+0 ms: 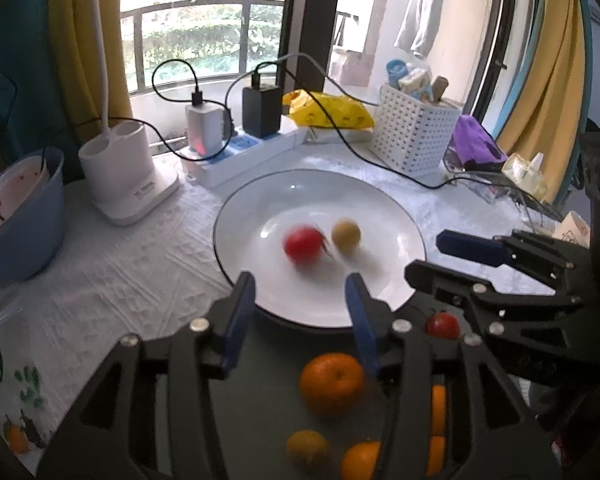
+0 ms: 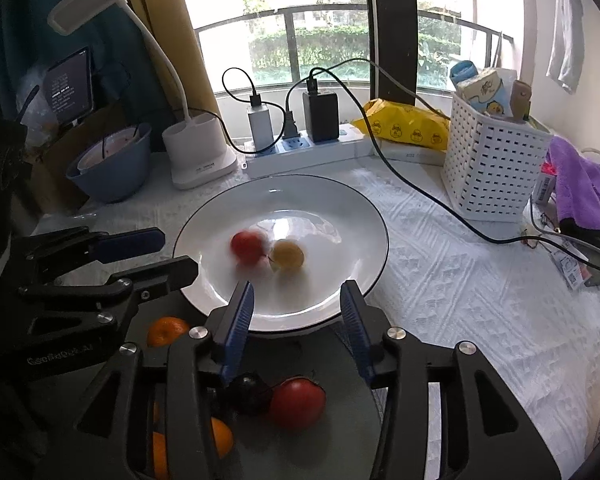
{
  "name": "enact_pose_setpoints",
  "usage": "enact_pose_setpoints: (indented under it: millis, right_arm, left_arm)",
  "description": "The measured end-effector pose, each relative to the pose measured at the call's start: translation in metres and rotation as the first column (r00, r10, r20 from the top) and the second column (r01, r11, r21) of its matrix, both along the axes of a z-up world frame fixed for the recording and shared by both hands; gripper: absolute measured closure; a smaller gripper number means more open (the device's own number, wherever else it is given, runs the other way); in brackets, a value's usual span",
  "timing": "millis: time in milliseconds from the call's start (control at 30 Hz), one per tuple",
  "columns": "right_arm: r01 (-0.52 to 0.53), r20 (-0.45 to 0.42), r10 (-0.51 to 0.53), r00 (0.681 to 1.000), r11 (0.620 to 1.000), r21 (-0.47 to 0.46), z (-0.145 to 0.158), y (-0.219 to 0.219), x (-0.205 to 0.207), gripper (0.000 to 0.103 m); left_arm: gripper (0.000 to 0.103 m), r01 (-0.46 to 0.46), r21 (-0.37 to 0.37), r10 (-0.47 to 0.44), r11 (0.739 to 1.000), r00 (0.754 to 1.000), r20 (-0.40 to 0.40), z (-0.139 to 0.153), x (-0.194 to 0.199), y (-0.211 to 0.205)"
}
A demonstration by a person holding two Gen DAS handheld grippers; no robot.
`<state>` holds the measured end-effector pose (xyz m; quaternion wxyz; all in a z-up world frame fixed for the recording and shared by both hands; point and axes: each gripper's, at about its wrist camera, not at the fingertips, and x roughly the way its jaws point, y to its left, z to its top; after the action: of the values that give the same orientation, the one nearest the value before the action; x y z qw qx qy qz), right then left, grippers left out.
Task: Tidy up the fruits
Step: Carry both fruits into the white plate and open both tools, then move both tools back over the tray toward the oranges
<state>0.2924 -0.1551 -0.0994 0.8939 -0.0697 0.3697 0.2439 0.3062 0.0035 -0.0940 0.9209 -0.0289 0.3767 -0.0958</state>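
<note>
While most of the fruit waits on the dark tray [image 1: 268, 384] along the bottom edge of both views, the white plate [image 1: 340, 188] at frame centre holds only two pieces, so the sorting appears to be at an early stage.

Plate: lies on a white cloth [image 2: 440, 264] and overlaps the far edge of the tray. On it a red fruit [image 1: 303, 243], smeared by motion blur, sits just beside a yellow fruit [image 1: 345, 235]; the right wrist view shows the two touching or nearly so. These two count as done.

Tray: in the left wrist view it carries one large orange [image 1: 331, 381], a second orange [image 1: 360, 460] at the bottom edge, a yellow-brown fruit [image 1: 308, 449], a small red fruit [image 1: 443, 324] at lower right, and orange slivers half hidden behind the gripper frame. The right wrist view adds a larger red fruit [image 2: 297, 402] touching a dark fruit [image 2: 247, 393] at bottom centre. How many pieces there are in all cannot be told, since the gripper bodies cover part of the tray.

Left gripper [image 1: 300, 312]: hovers over the near rim of the plate, jaws partly open, nothing between them.

Right gripper [image 2: 298, 312]: alongside it, over the same rim, jaws likewise partly open and empty.

Judged from this layout, both grippers have let go above the plate, and the remaining work is to lift each tray fruit across in turn.
</note>
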Motion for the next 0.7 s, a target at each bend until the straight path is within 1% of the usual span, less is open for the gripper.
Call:
enact_pose_setpoints:
  millis: [333, 533, 700]
  right_arm:
    - [0.002, 0.049, -0.002, 0.999, 1.000, 0.004, 0.020, -0.001, -0.024, 0.056]
    - [0.003, 0.082, -0.004, 0.997, 1.000, 0.007, 0.033, -0.004, -0.043, 0.056]
    - [0.007, 0.103, -0.008, 0.995, 1.000, 0.012, 0.040, -0.007, -0.063, 0.056]
  left_arm:
    - [0.055, -0.015, 0.004, 0.015, 1.000, 0.998, 0.061, 0.023, -0.027, 0.003]
    - [0.055, -0.027, 0.004, 0.026, 1.000, 0.994, 0.104, 0.038, -0.052, 0.006]
    - [0.054, -0.029, 0.002, 0.028, 1.000, 0.992, 0.120, 0.044, -0.071, 0.006]
